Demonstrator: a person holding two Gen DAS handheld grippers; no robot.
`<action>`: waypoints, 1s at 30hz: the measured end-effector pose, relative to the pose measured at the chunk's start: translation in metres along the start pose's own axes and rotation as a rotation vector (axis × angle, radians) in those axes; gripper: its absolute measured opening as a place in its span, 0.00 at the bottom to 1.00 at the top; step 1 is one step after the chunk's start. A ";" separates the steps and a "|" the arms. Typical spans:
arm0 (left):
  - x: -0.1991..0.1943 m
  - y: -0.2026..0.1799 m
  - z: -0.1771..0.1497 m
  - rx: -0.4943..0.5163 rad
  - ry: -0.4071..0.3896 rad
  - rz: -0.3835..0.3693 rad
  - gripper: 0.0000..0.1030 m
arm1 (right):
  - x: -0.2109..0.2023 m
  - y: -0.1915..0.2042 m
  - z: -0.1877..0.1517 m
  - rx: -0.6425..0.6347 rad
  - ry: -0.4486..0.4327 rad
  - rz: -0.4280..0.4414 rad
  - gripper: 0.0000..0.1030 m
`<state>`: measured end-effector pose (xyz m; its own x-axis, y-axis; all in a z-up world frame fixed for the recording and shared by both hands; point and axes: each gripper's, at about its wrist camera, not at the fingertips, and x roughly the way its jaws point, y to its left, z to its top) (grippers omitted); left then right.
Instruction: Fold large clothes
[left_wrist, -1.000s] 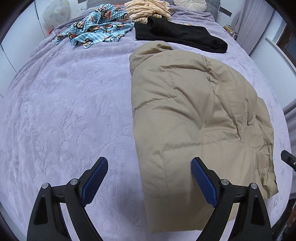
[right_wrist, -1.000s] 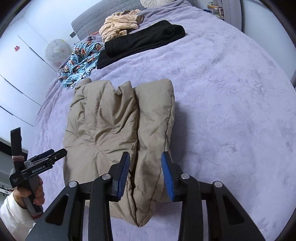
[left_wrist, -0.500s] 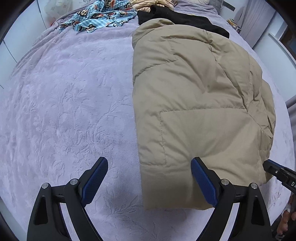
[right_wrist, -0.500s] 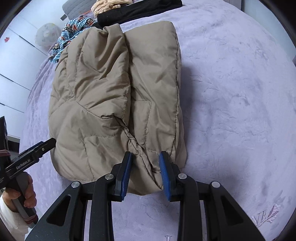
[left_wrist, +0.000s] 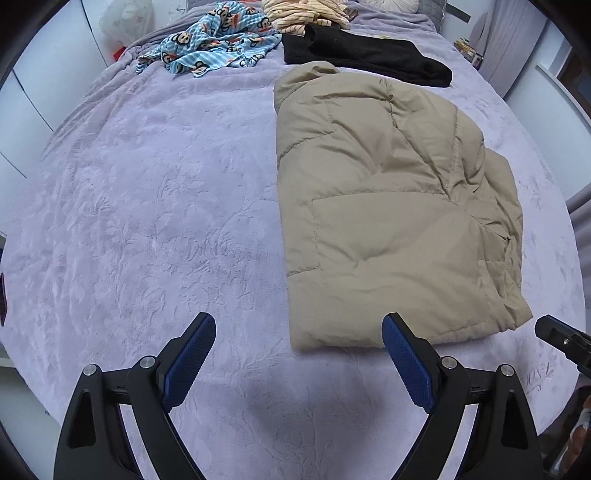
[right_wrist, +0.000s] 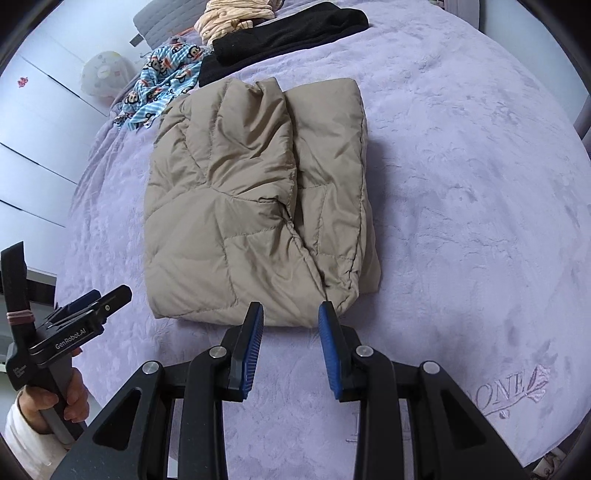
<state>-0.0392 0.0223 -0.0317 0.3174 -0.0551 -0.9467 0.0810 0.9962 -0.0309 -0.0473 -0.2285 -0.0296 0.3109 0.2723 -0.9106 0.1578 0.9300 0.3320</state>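
Tan quilted nylon: a puffer jacket (left_wrist: 391, 206) lies folded lengthwise on a lilac bedspread (left_wrist: 147, 221), its hem edge nearest both cameras, w/ the left gripper (left_wrist: 299, 354) hanging spread wide and empty just short of the hem's left corner, and the right gripper (right_wrist: 290, 328) parted about halfway, also holding nothing, poised at the hem where the overlapped front panels meet. Further up the bed sit a black garment (left_wrist: 365, 55), a blue monkey-print piece (left_wrist: 218, 48) and a striped cream top (left_wrist: 303, 11), all apart from the jacket. Judging by the layout, the step in hand is prob. the crosswise fold, hem up toward the collar. To do it well: each gripper should bite through all layers at its own hem corner, not just the top panel, since slick padded fabric tends to slide and spring back; lift both corners level, carry them together toward the far end, lay down flat, then press out trapped air so the bundle doesn't reopen.
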 end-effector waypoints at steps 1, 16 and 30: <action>-0.007 -0.002 -0.001 0.005 -0.010 0.001 0.90 | -0.005 0.003 -0.002 0.003 0.000 0.000 0.33; -0.102 -0.015 0.003 0.038 -0.155 0.022 1.00 | -0.084 0.041 -0.002 -0.041 -0.144 -0.136 0.81; -0.128 -0.009 0.006 -0.002 -0.196 0.018 1.00 | -0.113 0.065 0.004 -0.110 -0.271 -0.243 0.93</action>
<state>-0.0752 0.0198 0.0917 0.4971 -0.0493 -0.8663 0.0715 0.9973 -0.0158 -0.0686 -0.1994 0.0954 0.5156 -0.0209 -0.8566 0.1607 0.9843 0.0727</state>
